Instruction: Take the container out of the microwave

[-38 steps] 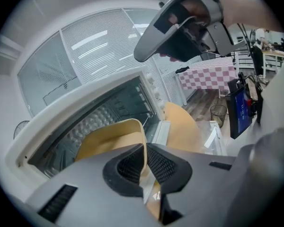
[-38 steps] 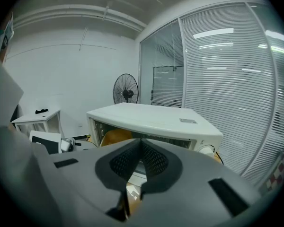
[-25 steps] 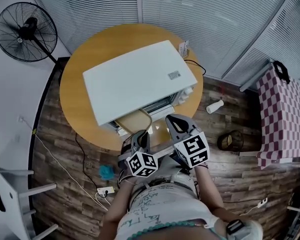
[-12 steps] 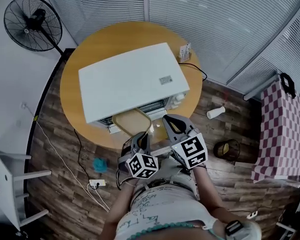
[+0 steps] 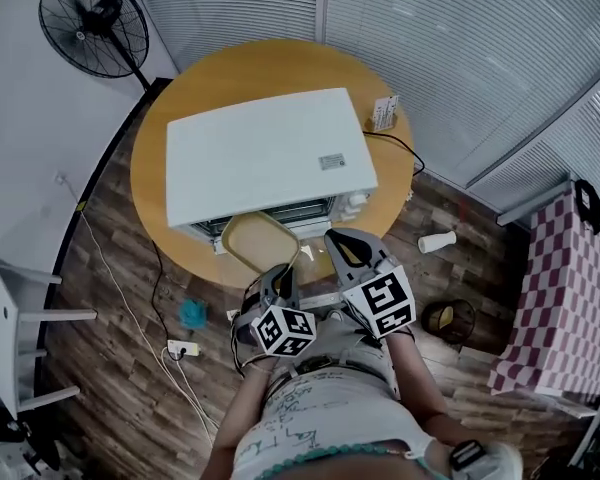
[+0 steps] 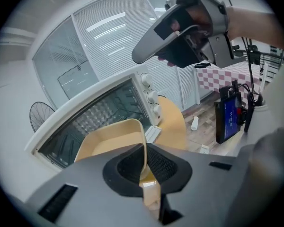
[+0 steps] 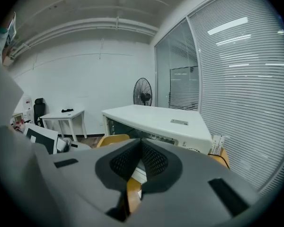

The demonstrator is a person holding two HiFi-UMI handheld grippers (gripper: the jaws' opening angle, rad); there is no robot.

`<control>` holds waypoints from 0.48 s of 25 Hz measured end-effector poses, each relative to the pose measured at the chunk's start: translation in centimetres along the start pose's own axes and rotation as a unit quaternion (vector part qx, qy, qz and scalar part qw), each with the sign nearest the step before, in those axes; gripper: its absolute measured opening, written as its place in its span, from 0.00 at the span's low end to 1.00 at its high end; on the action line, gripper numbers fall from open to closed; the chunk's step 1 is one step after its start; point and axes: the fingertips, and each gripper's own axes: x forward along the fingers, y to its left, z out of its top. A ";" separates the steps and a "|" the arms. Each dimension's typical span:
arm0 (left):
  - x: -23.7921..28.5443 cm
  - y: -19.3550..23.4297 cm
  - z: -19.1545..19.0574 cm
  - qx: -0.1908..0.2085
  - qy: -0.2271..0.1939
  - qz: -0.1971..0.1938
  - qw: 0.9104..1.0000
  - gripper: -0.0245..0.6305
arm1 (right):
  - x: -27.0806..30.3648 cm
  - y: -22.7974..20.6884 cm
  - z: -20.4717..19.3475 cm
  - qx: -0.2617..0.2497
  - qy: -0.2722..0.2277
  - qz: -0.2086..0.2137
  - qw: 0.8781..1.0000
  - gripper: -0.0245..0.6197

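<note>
The shallow tan plastic container [image 5: 262,240] is seen at the frame's centre, partly drawn out of the open front of the white box-shaped microwave [image 5: 265,158] on the round wooden counter [image 5: 280,63]. Its near rim is pinched edge-on by the left claw [image 6: 143,167]. The right claw [image 7: 139,162] is closed on nothing. Held by one thin rim only, the far end could sag, twist free, or be snagged on the opening's lip.
</note>
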 end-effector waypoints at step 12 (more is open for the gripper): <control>-1.3 -1.0 -0.5 -0.054 0.026 0.041 0.997 0.08 | -1.7 0.7 -0.6 -0.018 -0.004 0.048 0.999 0.03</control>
